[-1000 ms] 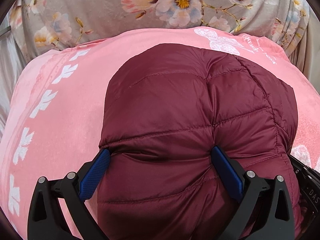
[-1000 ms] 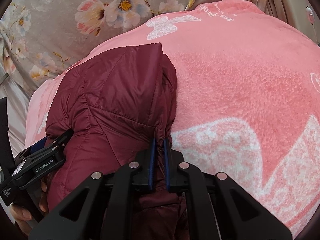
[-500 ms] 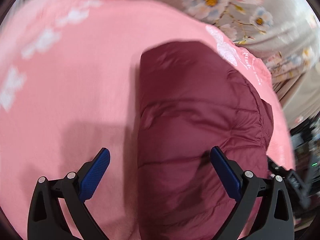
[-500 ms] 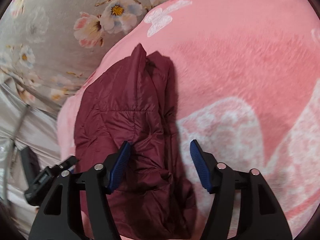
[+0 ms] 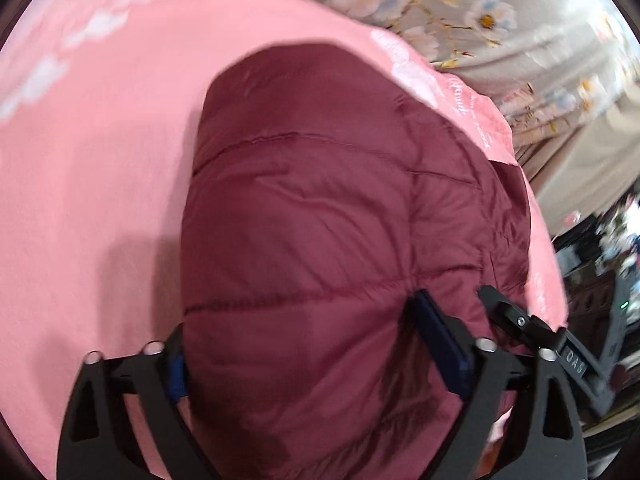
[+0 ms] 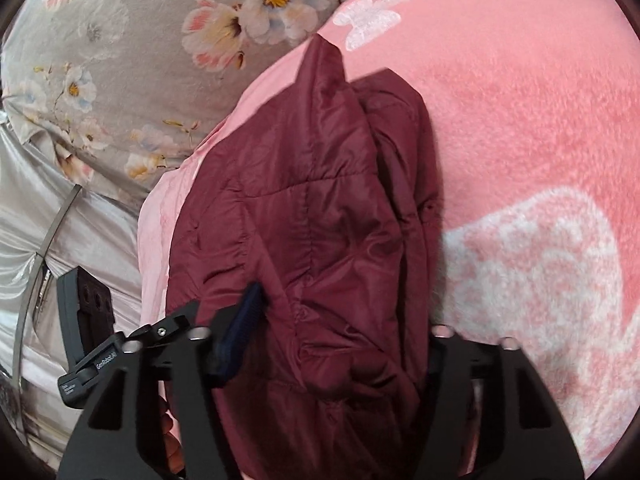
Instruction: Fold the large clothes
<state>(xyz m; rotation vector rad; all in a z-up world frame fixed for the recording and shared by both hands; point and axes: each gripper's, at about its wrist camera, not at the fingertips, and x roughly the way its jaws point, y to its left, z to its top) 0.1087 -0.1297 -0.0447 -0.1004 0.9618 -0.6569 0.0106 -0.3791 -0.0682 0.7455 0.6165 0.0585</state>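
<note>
Since a moment ago both claws have been closing in on the bundle. The left gripper [image 5: 316,344] now squeezes the near end of the maroon puffer jacket [image 5: 328,208] between its blue pads; the right gripper [image 6: 332,336] pinches the same bulk from the other side. The jacket lies folded into a compact block on the pink blanket [image 5: 92,160]. Mostly done, I'd judge; maybe tidying remains. The right claw's far pad is buried in fabric, and the bundle's near edge is cut off.

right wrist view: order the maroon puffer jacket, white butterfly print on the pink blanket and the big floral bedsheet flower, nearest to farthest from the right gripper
1. maroon puffer jacket, between the right gripper jaws, which have just been closing.
2. white butterfly print, beyond the jacket's far tip, on the pink blanket.
3. big floral bedsheet flower, upper left, past the blanket's edge; close to the butterfly, but slightly farther.
</note>
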